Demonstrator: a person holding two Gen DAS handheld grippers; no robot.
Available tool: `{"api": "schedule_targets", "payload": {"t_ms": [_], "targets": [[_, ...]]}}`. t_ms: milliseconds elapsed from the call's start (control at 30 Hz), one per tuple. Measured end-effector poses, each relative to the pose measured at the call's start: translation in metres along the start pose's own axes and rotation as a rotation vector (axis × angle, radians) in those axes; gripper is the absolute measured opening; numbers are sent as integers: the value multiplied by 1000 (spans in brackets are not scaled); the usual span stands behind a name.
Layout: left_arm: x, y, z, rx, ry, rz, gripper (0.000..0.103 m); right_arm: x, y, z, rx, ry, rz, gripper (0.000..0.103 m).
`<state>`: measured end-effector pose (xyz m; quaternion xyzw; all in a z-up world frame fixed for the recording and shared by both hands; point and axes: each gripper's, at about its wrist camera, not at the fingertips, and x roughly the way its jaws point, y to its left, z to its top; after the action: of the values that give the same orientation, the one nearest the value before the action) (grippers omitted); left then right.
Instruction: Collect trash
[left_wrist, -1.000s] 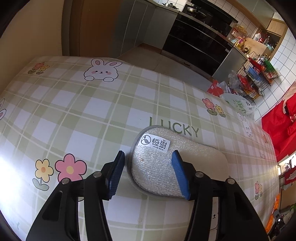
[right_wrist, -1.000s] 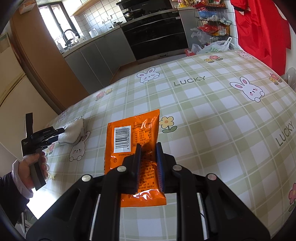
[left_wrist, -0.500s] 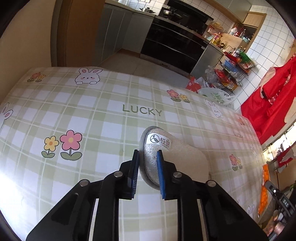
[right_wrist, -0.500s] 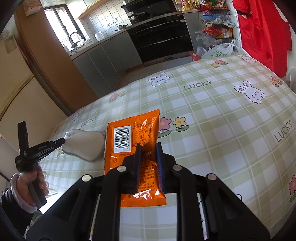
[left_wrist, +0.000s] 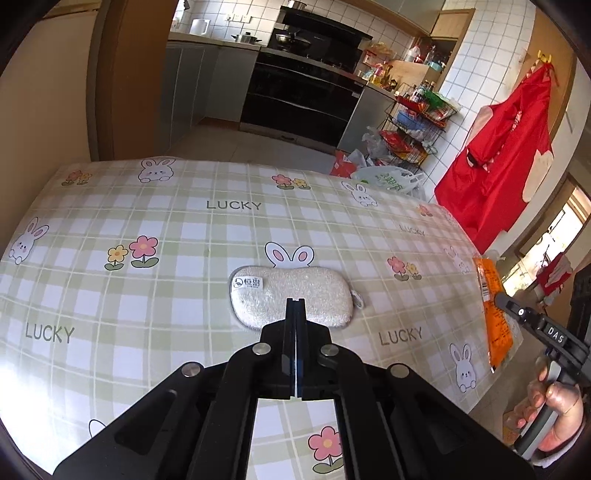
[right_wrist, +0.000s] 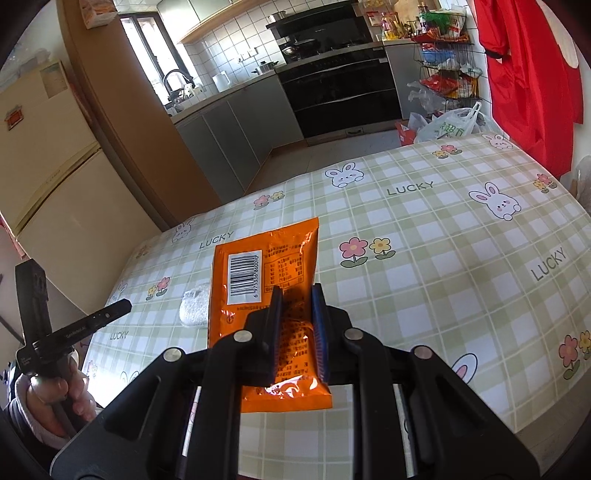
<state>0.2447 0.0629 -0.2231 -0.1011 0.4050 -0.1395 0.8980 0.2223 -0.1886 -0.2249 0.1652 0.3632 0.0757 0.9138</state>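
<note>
A white oval sponge pad (left_wrist: 291, 301) with a small label lies flat on the checked tablecloth (left_wrist: 177, 236). My left gripper (left_wrist: 296, 301) is shut and empty, raised above the pad's near edge. My right gripper (right_wrist: 297, 295) is shut on an orange snack wrapper (right_wrist: 266, 266) and holds it above the table. The wrapper also shows at the right of the left wrist view (left_wrist: 495, 306). The pad shows partly behind the wrapper in the right wrist view (right_wrist: 194, 308).
Beyond the table's far edge are kitchen cabinets and a black oven (left_wrist: 303, 99). A wire rack (left_wrist: 413, 125) and plastic bags (left_wrist: 388, 179) stand on the floor. A red apron (left_wrist: 506, 147) hangs on the right wall. A fridge (right_wrist: 48, 177) stands to the left.
My left gripper let go of the sponge pad, which now lies on the table, then shut empty and pulled back. My right gripper kept its hold on the wrapper and rose slightly.
</note>
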Motion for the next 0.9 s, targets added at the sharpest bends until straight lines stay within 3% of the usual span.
{"api": "schedule_targets", "payload": {"t_ms": [100,167,200,233,367,467,600,800,900], "targets": [[14,4,-1,-38,55,-4,2,-1,-5,-5,15,10,-2,19],[28,8,2,-47,73,15,18,1,-9,-7,19,17,-8,19],[36,11,4,-50,84,11,37,2,-12,-8,21,20,-12,19],[45,15,6,-54,89,3,44,3,-14,-8,23,21,-16,19],[89,36,21,-70,150,42,50,11,-28,-9,39,39,-37,19],[118,61,27,-158,196,65,54,18,-37,-8,51,52,-53,19],[131,81,17,-294,209,-21,54,24,-43,-5,58,55,-57,19],[116,60,-10,-234,234,-118,54,34,-38,-5,59,61,-38,19],[112,32,-25,-179,288,-197,54,35,-35,-8,58,63,-28,19]]}}
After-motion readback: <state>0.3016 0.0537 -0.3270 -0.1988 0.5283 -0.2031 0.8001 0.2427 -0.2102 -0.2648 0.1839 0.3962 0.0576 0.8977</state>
